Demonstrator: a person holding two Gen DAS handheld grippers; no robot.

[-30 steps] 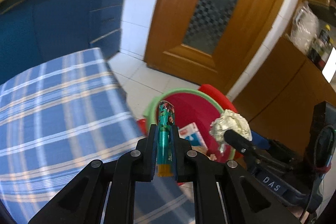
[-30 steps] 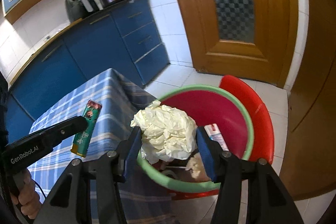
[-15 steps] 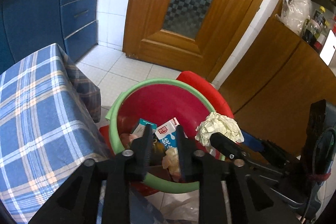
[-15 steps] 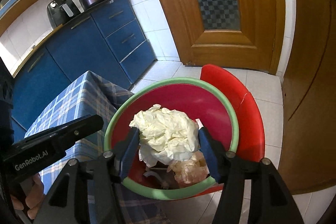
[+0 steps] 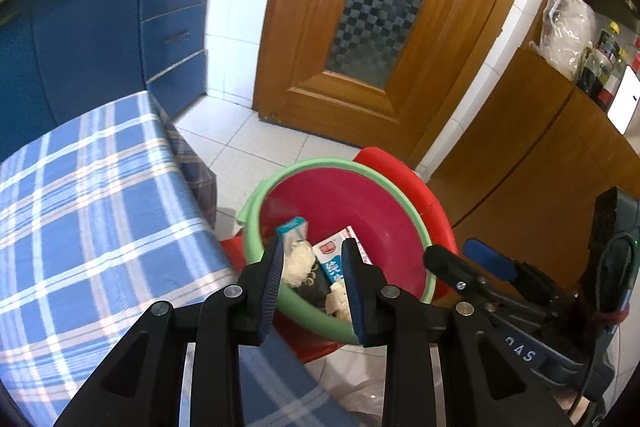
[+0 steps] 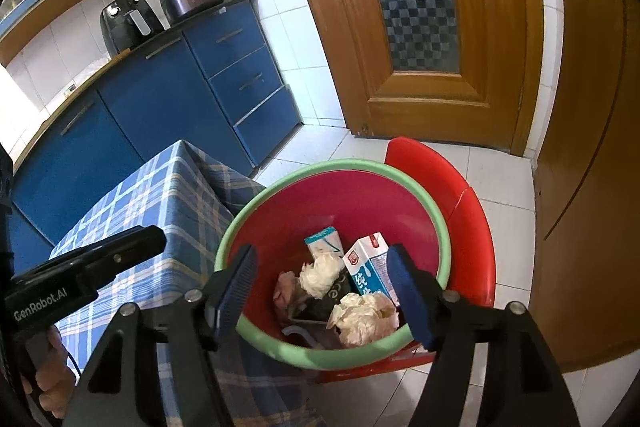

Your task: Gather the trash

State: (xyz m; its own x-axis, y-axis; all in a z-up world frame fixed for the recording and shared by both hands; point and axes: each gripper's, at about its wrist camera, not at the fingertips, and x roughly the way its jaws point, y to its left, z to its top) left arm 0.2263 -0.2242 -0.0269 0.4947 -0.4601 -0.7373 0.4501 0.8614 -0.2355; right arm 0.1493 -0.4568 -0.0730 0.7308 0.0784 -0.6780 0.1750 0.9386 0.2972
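A red basin with a green rim [image 6: 424, 203] [image 5: 400, 195] sits on a red stool beside the table. It holds a milk carton [image 6: 370, 267] [image 5: 334, 263], a small teal box [image 6: 324, 241], crumpled paper balls [image 6: 362, 317] and other scraps. My right gripper [image 6: 322, 285] is open and empty above the basin's near rim. My left gripper [image 5: 314, 267] is open and empty above the basin's left side. The left gripper also shows in the right wrist view [image 6: 132, 243].
A table with a blue plaid cloth [image 5: 92, 219] [image 6: 168, 195] stands left of the basin. The red stool [image 6: 472, 227] is under the basin. Blue cabinets [image 6: 168, 95], a wooden door [image 6: 416, 27] and a wooden cabinet [image 5: 560, 179] surround the tiled floor.
The left gripper let go of the teal tube and opened. The right gripper opened and the crumpled paper ball dropped into the basin. Both grippers moved over the basin.
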